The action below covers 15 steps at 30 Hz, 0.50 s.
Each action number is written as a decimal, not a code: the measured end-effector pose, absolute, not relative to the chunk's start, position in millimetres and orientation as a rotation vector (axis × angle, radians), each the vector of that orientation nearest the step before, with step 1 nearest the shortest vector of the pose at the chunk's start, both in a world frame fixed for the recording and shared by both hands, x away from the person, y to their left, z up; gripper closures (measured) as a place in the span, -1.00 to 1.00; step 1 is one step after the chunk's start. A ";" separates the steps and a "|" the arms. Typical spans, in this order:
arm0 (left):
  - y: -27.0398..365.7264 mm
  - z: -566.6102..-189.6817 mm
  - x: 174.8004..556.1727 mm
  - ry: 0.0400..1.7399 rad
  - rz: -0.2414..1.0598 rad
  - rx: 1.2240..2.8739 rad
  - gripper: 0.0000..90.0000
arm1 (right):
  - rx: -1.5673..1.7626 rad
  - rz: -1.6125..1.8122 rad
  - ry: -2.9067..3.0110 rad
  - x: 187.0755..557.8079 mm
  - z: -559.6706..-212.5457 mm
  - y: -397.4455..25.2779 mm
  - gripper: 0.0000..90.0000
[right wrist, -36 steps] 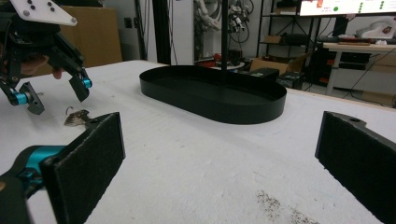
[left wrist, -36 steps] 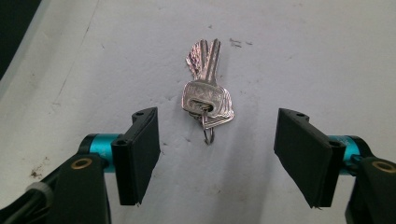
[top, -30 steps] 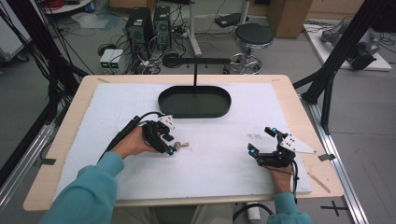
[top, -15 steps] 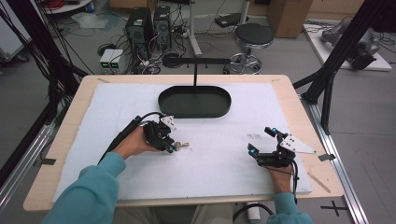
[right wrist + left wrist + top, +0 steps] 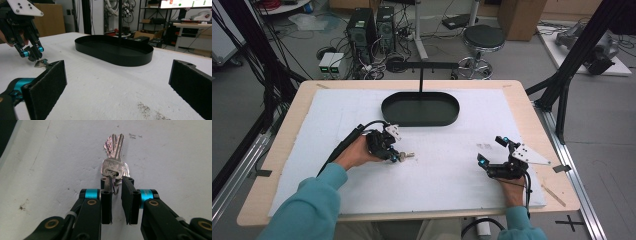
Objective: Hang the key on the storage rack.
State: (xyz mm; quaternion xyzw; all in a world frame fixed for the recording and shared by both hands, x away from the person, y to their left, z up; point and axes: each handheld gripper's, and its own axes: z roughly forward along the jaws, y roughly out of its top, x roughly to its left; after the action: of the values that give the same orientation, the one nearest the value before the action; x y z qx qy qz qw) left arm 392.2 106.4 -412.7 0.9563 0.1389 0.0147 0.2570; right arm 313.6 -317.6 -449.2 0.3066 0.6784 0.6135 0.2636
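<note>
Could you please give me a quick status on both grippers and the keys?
Left hand-held gripper nearly closed around the ring of the keys, flat on the mat. Right hand-held gripper open, idle. Black tray beyond, nothing between.

I see a wooden table (image 5: 532, 107) with a white foam sheet (image 5: 442, 165) covering most of its top. On the sheet, a bunch of keys (image 5: 114, 163) lies right at the tip of my left gripper (image 5: 396, 157), well apart from my right gripper (image 5: 493, 151). A black oval tray (image 5: 420, 108) rests on the sheet beyond both grippers, nearer the left one.
</note>
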 end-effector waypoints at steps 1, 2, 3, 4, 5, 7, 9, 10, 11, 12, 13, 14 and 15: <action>106.2 -412.6 392.0 0.379 0.043 2.596 0.78 | 0.829 1.658 1.834 313.6 -449.2 -317.7 -0.99; 106.2 -412.6 392.0 0.380 0.044 2.597 0.80 | 0.830 1.659 1.833 313.6 -449.2 -317.6 -0.99; 106.1 -412.8 392.1 0.380 0.043 2.597 0.82 | 0.829 1.657 1.833 313.6 -449.2 -317.6 -0.99; 106.0 -412.8 392.0 0.383 0.042 2.597 0.84 | 0.829 1.657 1.833 313.6 -449.2 -317.6 -0.99; 105.9 -412.9 392.0 0.383 0.044 2.599 0.84 | 0.829 1.657 1.833 313.6 -449.2 -317.6 -0.99; 105.6 -412.9 391.9 0.384 0.050 2.602 0.86 | 0.829 1.658 1.835 313.6 -449.2 -317.7 -0.99; 105.5 -412.8 391.9 0.386 0.047 2.603 0.88 | 0.829 1.657 1.833 313.6 -449.2 -317.6 -0.99; 105.2 -412.8 391.8 0.389 0.049 2.602 0.89 | 0.829 1.658 1.833 313.5 -449.2 -317.5 -0.99; 105.0 -412.5 391.9 0.387 0.048 2.603 0.90 | 0.829 1.657 1.833 313.6 -449.2 -317.6 -0.99; 104.9 -412.1 392.0 0.388 0.039 2.606 0.91 | 0.829 1.658 1.833 313.6 -449.2 -317.6 -0.99; 104.7 -412.4 391.6 0.388 0.040 2.602 0.92 | 0.829 1.658 1.833 313.5 -449.2 -317.5 -0.99; 104.5 -412.1 391.2 0.388 0.038 2.602 0.94 | 0.829 1.655 1.834 313.5 -449.2 -317.6 -0.99; 104.4 -412.0 391.0 0.389 0.037 2.603 0.94 | 0.829 1.655 1.834 313.5 -449.2 -317.6 -0.99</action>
State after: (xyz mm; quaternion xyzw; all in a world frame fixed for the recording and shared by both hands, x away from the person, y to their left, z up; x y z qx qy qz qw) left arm 391.0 104.4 -412.0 0.9570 0.1429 0.0135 0.2521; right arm 313.5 -317.6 -449.2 0.3067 0.6787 0.6125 0.2648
